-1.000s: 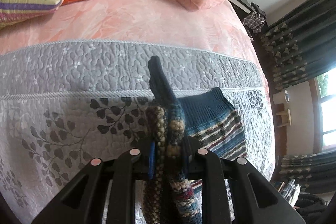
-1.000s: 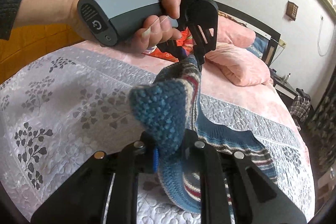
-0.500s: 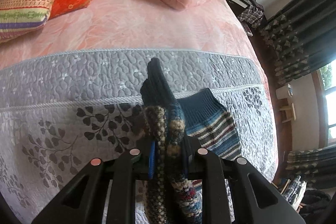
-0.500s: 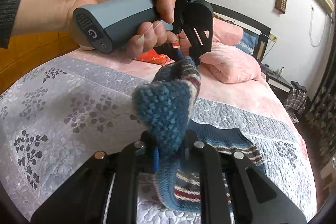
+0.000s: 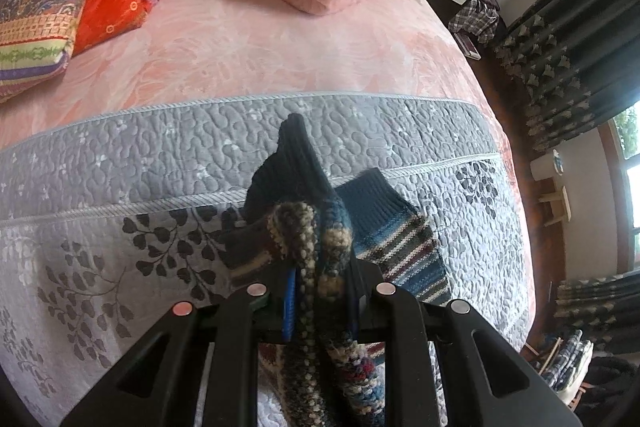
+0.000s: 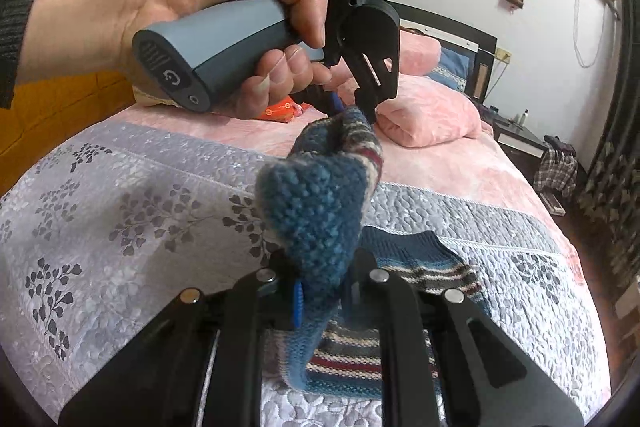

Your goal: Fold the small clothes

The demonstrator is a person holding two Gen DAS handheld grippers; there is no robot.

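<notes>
Here both the left tongs (image 5: 320,291) and right tongs (image 6: 322,291) gripped the striped knit garment (image 6: 320,211), lifted above the bed (image 6: 120,211).

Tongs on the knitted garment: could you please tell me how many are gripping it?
2: the right tongs clamp its blue edge near the camera; the left tongs pinch its striped edge higher up.

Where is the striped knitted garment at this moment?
The striped knitted garment hangs between the right gripper and left gripper, both shut on it; its far part lies on the grey quilt.
</notes>
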